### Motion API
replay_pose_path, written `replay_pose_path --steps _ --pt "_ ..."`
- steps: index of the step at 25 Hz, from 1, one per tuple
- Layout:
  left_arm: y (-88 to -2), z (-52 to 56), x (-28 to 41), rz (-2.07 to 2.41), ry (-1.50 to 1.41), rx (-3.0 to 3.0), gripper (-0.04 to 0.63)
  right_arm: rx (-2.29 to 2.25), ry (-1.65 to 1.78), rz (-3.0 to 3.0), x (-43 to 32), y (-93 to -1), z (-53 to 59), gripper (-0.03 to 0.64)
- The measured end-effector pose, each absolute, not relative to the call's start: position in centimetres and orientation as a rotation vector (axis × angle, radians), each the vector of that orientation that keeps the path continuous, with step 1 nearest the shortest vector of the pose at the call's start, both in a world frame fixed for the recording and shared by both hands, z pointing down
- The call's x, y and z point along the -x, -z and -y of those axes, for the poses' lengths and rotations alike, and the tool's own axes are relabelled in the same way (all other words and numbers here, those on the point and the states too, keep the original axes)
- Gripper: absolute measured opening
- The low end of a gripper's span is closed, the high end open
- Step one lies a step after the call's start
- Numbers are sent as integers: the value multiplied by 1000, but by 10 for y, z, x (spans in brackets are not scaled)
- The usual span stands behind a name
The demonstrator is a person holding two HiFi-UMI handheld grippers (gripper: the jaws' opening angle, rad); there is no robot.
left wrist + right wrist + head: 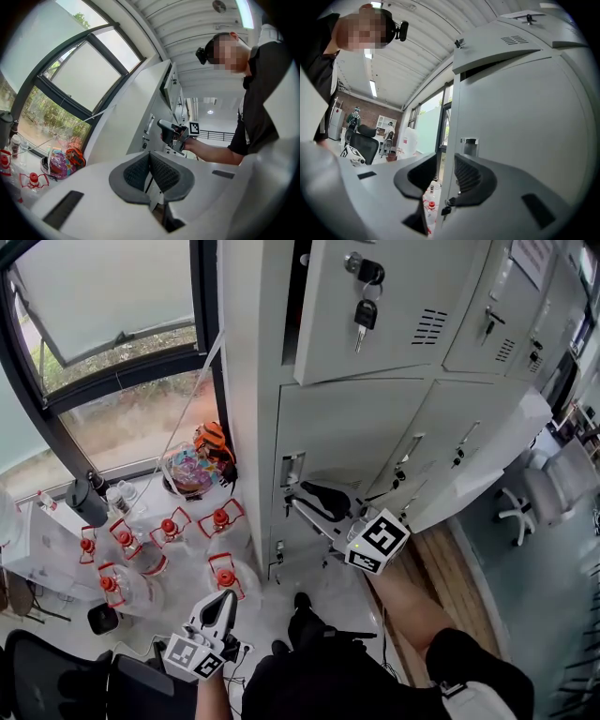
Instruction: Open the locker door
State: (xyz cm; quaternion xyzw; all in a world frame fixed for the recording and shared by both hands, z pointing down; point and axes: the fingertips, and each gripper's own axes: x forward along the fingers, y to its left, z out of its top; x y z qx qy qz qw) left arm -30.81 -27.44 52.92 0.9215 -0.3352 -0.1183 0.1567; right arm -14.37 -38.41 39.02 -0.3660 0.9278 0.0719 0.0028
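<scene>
R tool (445, 165) wide, empty; locker door (511, 108) w/ vertical left edge lined up betw jaws. L tool (150, 157) closed, well apart.

Jugs (167, 532) — left of lockers (347, 427)

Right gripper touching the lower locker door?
Cannot tell. Right gripper view: open right gripper lines up with the lower locker door; neither contact nor gap shows.

Right hand-held gripper (293, 497) by lower locker door (352, 432) edge; upper locker door (412, 296) ajar, keys (366, 313) hanging.
</scene>
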Motion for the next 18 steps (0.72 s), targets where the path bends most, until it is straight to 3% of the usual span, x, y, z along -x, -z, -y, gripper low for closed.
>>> replay_pose_path --steps 18 --pt "-532 282 291 911 340 -2639 15 1313 -142 -2927 150 -392 423 118"
